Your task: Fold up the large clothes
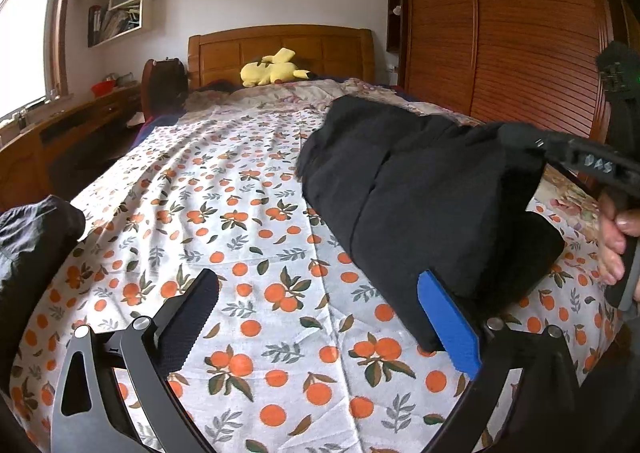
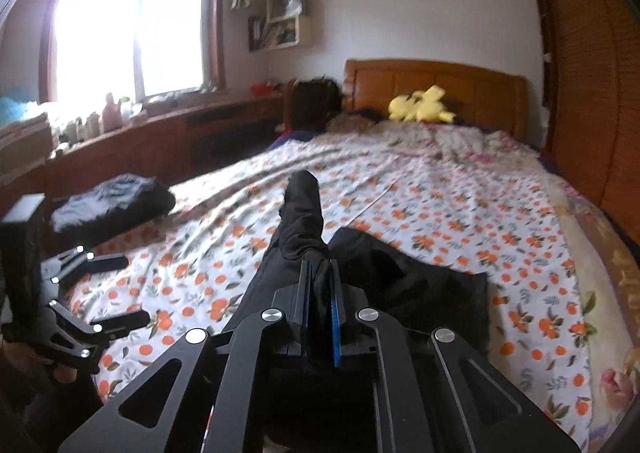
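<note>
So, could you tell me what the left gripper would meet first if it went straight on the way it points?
Most likely the bedsheet: the open left gripper points slightly downward over bare sheet, with the black garment just off to its right beside the blue finger. Depth is hard to judge here.

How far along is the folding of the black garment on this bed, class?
Done: the black garment already lies doubled in thick layers on the orange-print sheet. In hand: the right gripper is shut on a fold of it; the left gripper stands open, holding nothing. Left: laying that fold down and, possibly, the dark pile nearby.
</note>
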Tool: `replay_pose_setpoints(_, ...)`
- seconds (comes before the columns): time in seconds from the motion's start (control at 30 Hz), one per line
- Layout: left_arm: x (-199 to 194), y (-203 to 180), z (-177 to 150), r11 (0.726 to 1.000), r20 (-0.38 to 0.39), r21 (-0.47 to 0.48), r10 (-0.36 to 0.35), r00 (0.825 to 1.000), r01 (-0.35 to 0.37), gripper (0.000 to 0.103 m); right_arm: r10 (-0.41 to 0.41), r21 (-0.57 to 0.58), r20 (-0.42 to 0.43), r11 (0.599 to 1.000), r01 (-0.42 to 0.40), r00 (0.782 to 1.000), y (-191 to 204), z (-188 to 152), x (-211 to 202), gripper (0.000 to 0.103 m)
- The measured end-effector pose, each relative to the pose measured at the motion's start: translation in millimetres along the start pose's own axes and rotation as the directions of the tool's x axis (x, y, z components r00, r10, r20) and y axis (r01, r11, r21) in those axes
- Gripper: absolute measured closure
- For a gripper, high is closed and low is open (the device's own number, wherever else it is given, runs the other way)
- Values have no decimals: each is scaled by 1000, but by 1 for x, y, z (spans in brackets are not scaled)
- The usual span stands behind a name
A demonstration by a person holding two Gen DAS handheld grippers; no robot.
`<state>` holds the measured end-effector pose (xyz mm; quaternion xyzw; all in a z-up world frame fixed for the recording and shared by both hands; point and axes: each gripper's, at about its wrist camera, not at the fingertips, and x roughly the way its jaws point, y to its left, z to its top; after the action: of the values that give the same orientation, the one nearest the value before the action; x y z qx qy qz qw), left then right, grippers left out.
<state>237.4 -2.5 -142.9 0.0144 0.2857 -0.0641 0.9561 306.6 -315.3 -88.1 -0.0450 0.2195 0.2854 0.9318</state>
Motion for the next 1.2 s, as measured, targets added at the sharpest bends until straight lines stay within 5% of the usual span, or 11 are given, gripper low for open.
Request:
replay_pose_setpoints(0.43, 22, -38, 3, 998, -19, 37, -48, 999, 49, 3, -200, 99, 51, 976, 195, 978, -76, -26, -64, 97)
replay_pose_setpoints(0.6, 21, -48, 4, 997, -13, 62, -55, 998, 56, 3, -318, 81, -85, 943, 324, 944, -103, -58, -61, 97)
replay_pose_setpoints(0.8, 20, -50, 6, 996, -9, 54, -67, 998, 67, 3, -301, 46, -320, 942, 332, 899, -129, -112, -21, 96)
replay_pose_setpoints(1.0, 20, -55, 7, 996, -11, 51, -77, 997, 78, 3, -297, 57, -273, 944, 324, 915, -122, -108, -34, 90)
replay_pose_setpoints(1.07, 21, -60, 6, 995, -13, 63, -80, 997, 80, 3, -290, 72, -227, 947, 313, 930, -118, -98, -41, 71)
replay_pose_setpoints(1.2, 19, -63, 5, 994, -13, 77, -80, 997, 80, 3, -283, 72, -156, 952, 297, 946, -106, -81, -47, 61)
